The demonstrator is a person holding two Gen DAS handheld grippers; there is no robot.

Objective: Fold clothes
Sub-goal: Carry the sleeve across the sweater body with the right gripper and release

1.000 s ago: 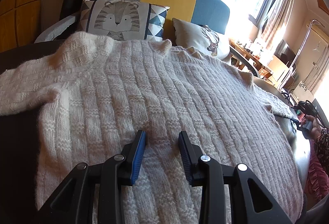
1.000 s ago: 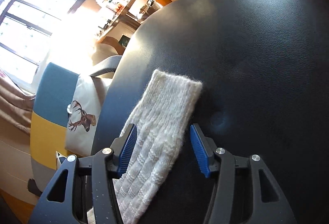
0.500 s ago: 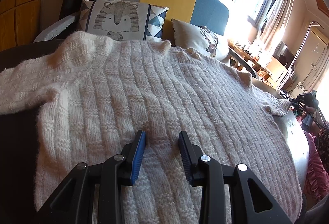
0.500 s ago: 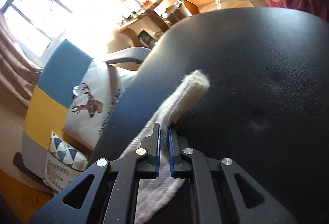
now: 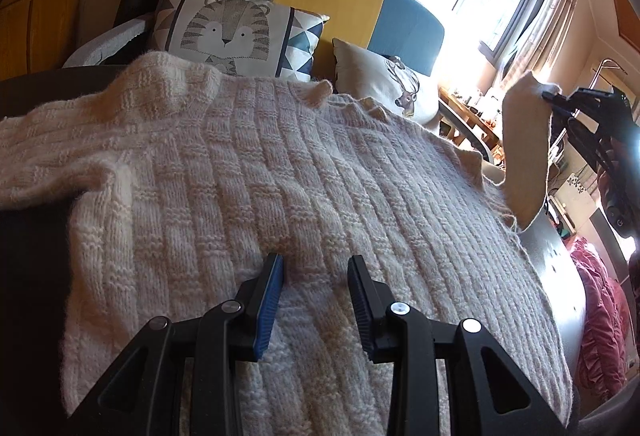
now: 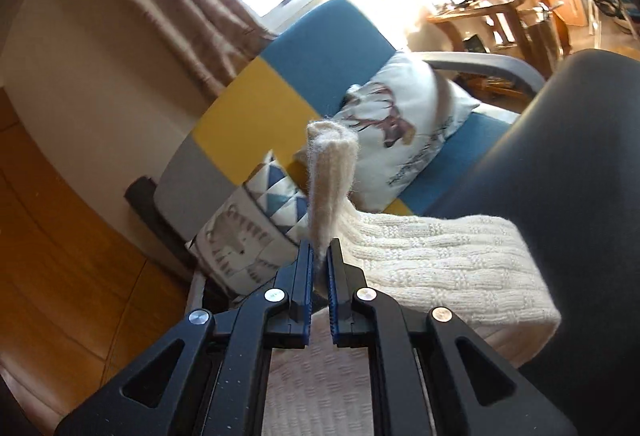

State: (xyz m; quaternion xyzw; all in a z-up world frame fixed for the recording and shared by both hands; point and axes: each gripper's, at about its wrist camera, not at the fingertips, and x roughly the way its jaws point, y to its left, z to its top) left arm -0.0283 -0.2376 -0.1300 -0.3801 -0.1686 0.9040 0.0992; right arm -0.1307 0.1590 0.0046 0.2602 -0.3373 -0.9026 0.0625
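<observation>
Now my right jaws [image 6: 319,256] clamp the sleeve [image 5: 524,152], lifted off the surface's right edge; the sweater [image 5: 280,176] lies flat to its left. My left jaws [image 5: 316,268] rest apart on the hem.

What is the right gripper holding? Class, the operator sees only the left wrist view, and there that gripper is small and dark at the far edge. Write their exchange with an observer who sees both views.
Observer: In the right wrist view, the right gripper is shut on the sleeve of the cream sweater, with the cuff sticking up beyond its tips.
Operator: Is anything else caught between the pads?
Observer: No, only the sleeve; the sweater's body lies below it.
Operator: What lies under the sweater on that side?
Observer: A dark padded surface, bare to the right of the sweater's edge.
</observation>
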